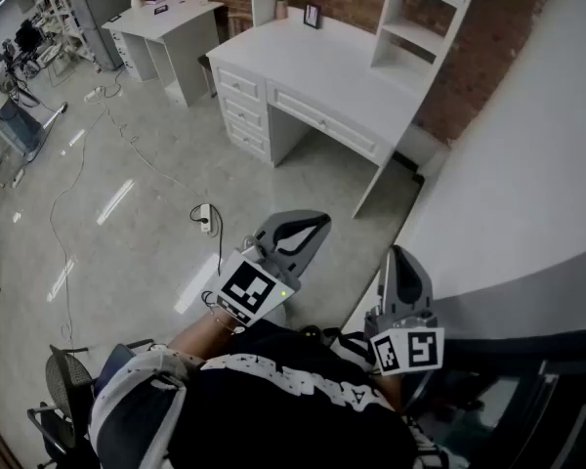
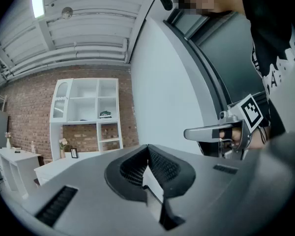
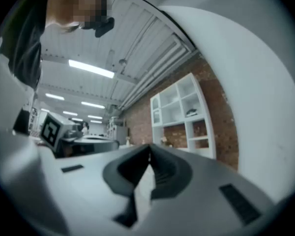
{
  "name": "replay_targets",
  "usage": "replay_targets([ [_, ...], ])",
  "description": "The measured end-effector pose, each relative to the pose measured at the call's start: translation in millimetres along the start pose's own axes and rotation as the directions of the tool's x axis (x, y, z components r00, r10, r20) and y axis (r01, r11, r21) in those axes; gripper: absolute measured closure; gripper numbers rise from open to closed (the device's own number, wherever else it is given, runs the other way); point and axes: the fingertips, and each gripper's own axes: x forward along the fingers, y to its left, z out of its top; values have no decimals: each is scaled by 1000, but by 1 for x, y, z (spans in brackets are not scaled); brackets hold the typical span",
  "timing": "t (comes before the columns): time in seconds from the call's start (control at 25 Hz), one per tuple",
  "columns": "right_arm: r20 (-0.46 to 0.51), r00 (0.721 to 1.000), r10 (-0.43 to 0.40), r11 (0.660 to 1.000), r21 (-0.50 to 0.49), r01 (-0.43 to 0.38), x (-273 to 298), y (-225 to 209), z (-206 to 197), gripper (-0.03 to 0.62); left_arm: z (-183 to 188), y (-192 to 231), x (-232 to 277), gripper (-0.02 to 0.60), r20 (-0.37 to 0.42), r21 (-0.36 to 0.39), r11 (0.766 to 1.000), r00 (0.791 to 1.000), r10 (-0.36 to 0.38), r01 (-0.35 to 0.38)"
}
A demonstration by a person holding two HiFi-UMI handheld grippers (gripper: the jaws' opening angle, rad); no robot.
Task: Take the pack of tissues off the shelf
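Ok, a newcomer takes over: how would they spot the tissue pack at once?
Find the white shelf on the desk by the brick wall. The pack lies in its right column, second cubby from the top. It is small, flat and dark against the white, while the flowers and frame stand lower, on the desk.

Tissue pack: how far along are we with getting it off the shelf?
Done: nothing yet. What looks like the tissue pack sits on the white shelf unit across the room, untouched. In hand: nothing; the left gripper and right gripper are both shut and empty, well short of the shelf. Left: approach, open a gripper, grip the pack and lift it off.
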Motion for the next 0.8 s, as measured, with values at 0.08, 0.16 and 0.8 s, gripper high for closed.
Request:
replay_targets([
  [0.08, 4, 1000, 1, 1000, 0, -1, 0, -2, 2, 563, 1, 0, 0, 546, 0, 4, 1000, 1000, 3, -3],
  [0.16, 11, 1000, 5, 1000, -1, -5, -1, -2, 3, 563, 2, -2, 0, 546, 0, 9, 1000, 1000, 6, -6],
  [0.8, 21, 1000, 15, 1000, 12, -16, -8, -3, -4, 562, -2, -1, -3, 546, -21, -6, 999, 999, 44, -44],
])
